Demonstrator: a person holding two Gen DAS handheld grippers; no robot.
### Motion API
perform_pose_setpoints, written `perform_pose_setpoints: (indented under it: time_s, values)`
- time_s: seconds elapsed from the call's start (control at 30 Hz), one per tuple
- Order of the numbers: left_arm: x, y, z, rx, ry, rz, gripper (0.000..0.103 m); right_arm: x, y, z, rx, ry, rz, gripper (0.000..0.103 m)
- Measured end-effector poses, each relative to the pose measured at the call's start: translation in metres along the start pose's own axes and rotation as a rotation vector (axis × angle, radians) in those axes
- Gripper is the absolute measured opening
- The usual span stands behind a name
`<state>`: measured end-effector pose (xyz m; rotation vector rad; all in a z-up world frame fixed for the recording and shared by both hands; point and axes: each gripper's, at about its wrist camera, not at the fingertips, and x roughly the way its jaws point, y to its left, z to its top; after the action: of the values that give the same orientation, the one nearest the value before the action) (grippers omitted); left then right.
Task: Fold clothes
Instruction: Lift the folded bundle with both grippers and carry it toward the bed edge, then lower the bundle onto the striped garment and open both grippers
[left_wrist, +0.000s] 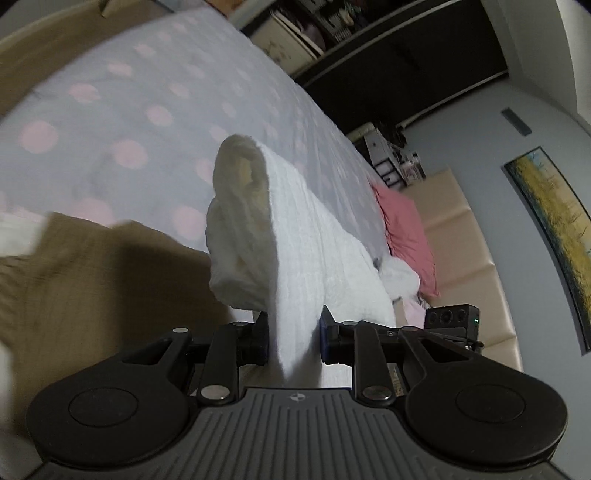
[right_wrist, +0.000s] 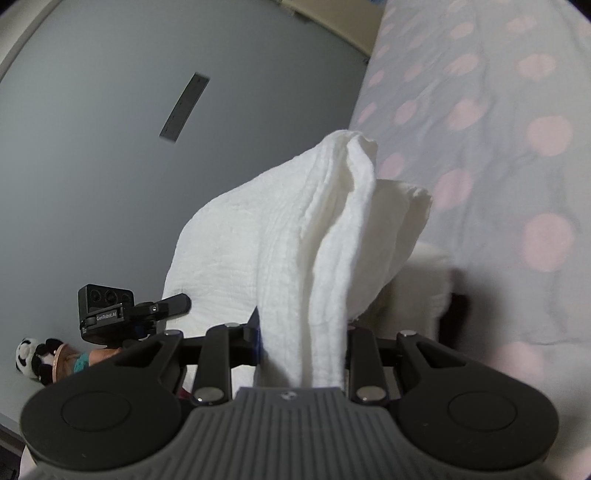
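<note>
Our right hand-held gripper (right_wrist: 301, 343) pinches the white cloth (right_wrist: 295, 236), bunched above the pink-dotted bed (right_wrist: 498, 129); the left hand-held gripper (right_wrist: 184, 301) is nearby.

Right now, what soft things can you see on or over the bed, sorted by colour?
White: 1, the white garment pinched in both grippers' jaws.
Tan: 1, the tan cloth lying beside it.
Pink: 1, the pink pillow by the headboard.
Total: 3, not counting the dotted bedsheet underneath.
</note>
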<state>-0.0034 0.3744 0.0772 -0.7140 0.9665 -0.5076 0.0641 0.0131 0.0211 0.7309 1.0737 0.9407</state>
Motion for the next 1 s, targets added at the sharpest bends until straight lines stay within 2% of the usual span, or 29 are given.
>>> perform_pose_setpoints:
  time_s: [0.13,0.33,0.43,0.57,0.8,0.87,1.0]
  values:
    - [-0.024,0.040,-0.002,-0.068,-0.051,0.023,0.021,0.041,0.007,-0.005,0.002,0.034,0.005,0.029]
    - [-0.026,0.082,0.000,-0.119,-0.076,0.092,0.021,0.088,-0.006,-0.010,0.024,0.038,-0.018,0.030]
    - [-0.018,0.104,-0.002,-0.144,-0.045,0.136,0.021,0.104,-0.019,-0.011,0.047,0.056,-0.052,0.031]
    - [0.003,0.128,-0.008,-0.176,0.006,0.214,0.026,0.115,-0.032,-0.018,0.069,0.068,-0.067,0.038]
    - [-0.011,0.114,-0.008,-0.148,-0.052,0.233,0.030,0.104,-0.019,-0.017,-0.004,0.058,-0.117,0.050]
    - [-0.021,0.104,-0.008,-0.126,-0.076,0.252,0.030,0.096,-0.012,-0.016,-0.050,0.055,-0.151,0.059]
    - [-0.043,0.078,-0.008,-0.040,-0.134,0.388,0.030,0.081,0.005,-0.007,-0.170,0.045,-0.242,0.063]
